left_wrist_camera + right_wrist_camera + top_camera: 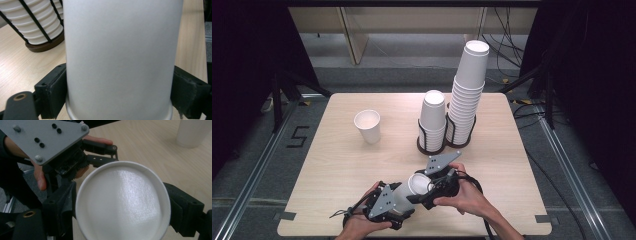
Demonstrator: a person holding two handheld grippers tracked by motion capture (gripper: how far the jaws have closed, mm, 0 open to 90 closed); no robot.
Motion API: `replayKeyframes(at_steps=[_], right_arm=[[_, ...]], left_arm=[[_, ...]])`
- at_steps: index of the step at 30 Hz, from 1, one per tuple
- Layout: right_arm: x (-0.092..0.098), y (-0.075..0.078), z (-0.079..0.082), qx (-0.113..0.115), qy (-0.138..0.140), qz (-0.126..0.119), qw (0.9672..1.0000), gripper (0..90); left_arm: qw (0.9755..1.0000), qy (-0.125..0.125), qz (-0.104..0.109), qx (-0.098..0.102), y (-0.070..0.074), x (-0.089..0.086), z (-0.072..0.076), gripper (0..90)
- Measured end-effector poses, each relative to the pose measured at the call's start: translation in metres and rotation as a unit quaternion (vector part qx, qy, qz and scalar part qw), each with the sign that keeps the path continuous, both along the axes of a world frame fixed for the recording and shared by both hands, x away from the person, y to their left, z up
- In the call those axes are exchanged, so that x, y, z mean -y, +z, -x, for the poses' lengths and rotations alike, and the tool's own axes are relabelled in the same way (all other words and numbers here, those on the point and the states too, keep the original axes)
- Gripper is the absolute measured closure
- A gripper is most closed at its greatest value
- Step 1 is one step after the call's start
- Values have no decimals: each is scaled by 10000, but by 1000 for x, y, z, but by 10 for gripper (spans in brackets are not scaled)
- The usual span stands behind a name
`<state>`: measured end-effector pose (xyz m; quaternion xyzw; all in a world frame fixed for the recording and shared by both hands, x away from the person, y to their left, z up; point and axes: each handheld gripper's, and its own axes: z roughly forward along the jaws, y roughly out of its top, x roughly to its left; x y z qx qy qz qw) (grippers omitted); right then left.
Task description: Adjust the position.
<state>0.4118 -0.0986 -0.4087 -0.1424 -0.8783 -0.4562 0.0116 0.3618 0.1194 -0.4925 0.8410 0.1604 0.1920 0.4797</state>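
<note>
Even overhead light, dark edges, glare on cup (122, 202) – close views soft

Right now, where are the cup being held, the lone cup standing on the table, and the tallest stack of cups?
held cup (412, 189): high view, its side wall near the rim.
lone cup (368, 126): high view, its open mouth.
tallest stack (468, 95): high view, its middle.

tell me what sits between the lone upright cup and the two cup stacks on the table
Nothing: in the high view the wood of the table is bare between the lone cup and the shorter stack, which stands beside the taller stack.
</note>
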Motion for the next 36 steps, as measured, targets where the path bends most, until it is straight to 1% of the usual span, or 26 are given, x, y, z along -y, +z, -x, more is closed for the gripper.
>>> replayKeyframes(at_steps=[1, 4, 5, 7, 10, 11, 12, 13, 14, 15, 16, 17, 19, 20, 21, 22, 23, 24, 25, 26, 28, 32, 33, 34, 35, 36], right_arm=[[-1, -1, 0, -28, 17, 47, 10000, 192], [-2, -3, 1, -97, 29, 125, 9999, 198], [-3, -4, 0, -72, 55, 139, 9999, 217], [-3, -4, 0, -92, 42, 107, 9999, 224], [-2, -4, -2, -73, 39, 15, 10000, 233], [-1, -3, -1, -98, 14, -27, 9999, 236], [0, -2, -2, -72, -8, -70, 9999, 238], [1, -1, -2, -125, -57, -146, 9998, 240], [2, 0, -4, -92, -65, -263, 9996, 242], [4, 2, -4, -133, -119, -308, 9994, 243], [6, 3, -5, -185, -173, -434, 9987, 244], [8, 4, -6, -261, -222, -552, 9979, 244], [11, 6, -9, -267, -237, -719, 9968, 245], [12, 6, -9, -350, -264, -812, 9957, 245], [12, 7, -9, -418, -282, -900, 9947, 245], [13, 8, -10, -378, -268, -939, 9945, 246], [13, 8, -9, -430, -299, -1043, 9932, 246], [14, 9, -10, -395, -289, -1056, 9932, 246], [15, 9, -10, -411, -276, -1075, 9930, 246], [15, 9, -10, -485, -316, -1102, 9922, 246], [16, 9, -11, -524, -301, -1184, 9911, 246], [17, 9, -13, -493, -272, -1231, 9908, 246], [17, 9, -13, -523, -277, -1239, 9905, 245], [18, 8, -13, -512, -304, -1231, 9906, 245], [18, 8, -14, -567, -320, -1237, 9902, 243], [19, 7, -15, -521, -312, -1229, 9906, 241]], left_arm=[[10000, 28, -65, -6, 1, 0, 1, 128], [10000, 1, -55, 58, 0, 1, 1, 128], [10000, 4, -64, 66, 0, 1, 1, 127], [10000, 0, -28, 23, 0, 0, 1, 118], [9999, 22, 147, 33, -1, -2, 0, 78], [9995, 79, 293, 77, -2, -2, -1, 66], [9989, 92, 453, 38, -2, -3, -1, 56], [9980, 134, 615, 47, -2, -3, -2, 49], [9970, 152, 757, 84, -2, -5, -2, 44], [9953, 193, 945, 82, -2, -6, -2, 44], [9931, 224, 1152, 85, -1, -7, -2, 44], [9911, 274, 1297, 107, 0, -9, -3, 43], [9876, 289, 1534, 177, 2, -11, -3, 44], [9856, 282, 1653, 213, 2, -12, -3, 43], [9848, 313, 1693, 230, 3, -13, -2, 42], [9831, 307, 1784, 252, 3, -12, -2, 41], [9817, 285, 1868, 242, 2, -12, -2, 41], [9828, 298, 1807, 233, 3, -12, -2, 40], [9820, 314, 1841, 282, 3, -12, -1, 40], [9819, 314, 1844, 290, 3, -12, -1, 40], [9814, 304, 1875, 282, 3, -12, -1, 41], [9810, 248, 1890, 351, 3, -13, -2, 57], [9829, 224, 1801, 319, 5, -14, -2, 66], [9839, 205, 1746, 332, 5, -15, -3, 77], [9856, 190, 1650, 331, 7, -16, -3, 88], [9862, 193, 1613, 315, 8, -15, -3, 98]])
